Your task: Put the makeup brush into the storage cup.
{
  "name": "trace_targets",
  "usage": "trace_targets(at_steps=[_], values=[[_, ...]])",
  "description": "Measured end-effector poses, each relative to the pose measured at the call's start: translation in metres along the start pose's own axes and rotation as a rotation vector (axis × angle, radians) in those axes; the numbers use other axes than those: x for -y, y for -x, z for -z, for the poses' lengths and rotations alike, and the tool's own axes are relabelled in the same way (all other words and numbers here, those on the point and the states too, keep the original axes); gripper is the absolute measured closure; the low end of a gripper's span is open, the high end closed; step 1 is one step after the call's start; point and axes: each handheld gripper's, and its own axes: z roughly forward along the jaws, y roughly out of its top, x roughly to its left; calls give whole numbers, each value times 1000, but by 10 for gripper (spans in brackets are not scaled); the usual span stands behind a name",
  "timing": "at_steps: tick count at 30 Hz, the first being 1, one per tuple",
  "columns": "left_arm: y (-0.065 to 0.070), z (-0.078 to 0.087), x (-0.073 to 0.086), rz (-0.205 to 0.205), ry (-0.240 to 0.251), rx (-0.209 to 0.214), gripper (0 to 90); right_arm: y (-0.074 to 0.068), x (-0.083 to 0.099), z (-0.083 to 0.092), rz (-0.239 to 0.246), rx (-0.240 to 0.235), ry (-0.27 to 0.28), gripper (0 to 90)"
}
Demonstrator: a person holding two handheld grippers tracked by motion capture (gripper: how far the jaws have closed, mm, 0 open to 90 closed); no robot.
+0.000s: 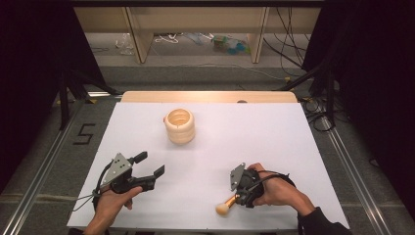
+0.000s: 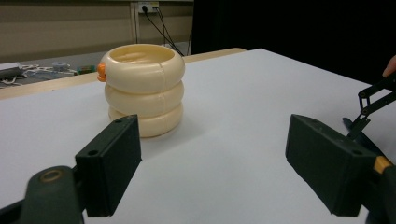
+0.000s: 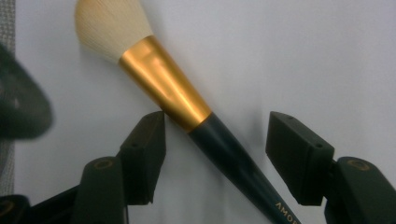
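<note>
Glossy gold metal brush ferrule

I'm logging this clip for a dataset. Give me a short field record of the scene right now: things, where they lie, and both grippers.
surface: white table
brush: makeup brush lying flat at the near edge, bristles pointing away from the right gripper
holder: cream ribbed cup, upright, far centre
right gripper: jaws straddle the brush, one pad at the gold ferrule, the other apart from it
left gripper: open, nothing between the jaws, aimed toward the cup

Bright overhead light on white table, dark surroundings, glare on brush ferrule, near tongs perhaps soft
</note>
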Motion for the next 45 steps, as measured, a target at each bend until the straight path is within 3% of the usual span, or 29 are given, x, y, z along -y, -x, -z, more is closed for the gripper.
trace_targets(at_steps=[4, 7, 26, 33, 36, 45], values=[[0, 0, -1, -6, 6, 2, 183, 0, -1, 0, 7, -13, -7, 462], [0, 0, 0, 0, 1, 0, 184, 0, -1, 1, -20, -32, -13, 483], [0, -1, -1, -6, 5, -1, 193, -2, -6, 1, -17, -63, -50, 654], [0, -1, 0, -5, -4, 1, 196, -3, -8, 1, -42, -73, -64, 666], [0, -1, -1, -2, -1, -2, 196, -2, -10, 0, -19, -69, -73, 673], [0, -1, 0, -19, -15, -2, 199, -3, -13, 0, -27, -74, -99, 685]])
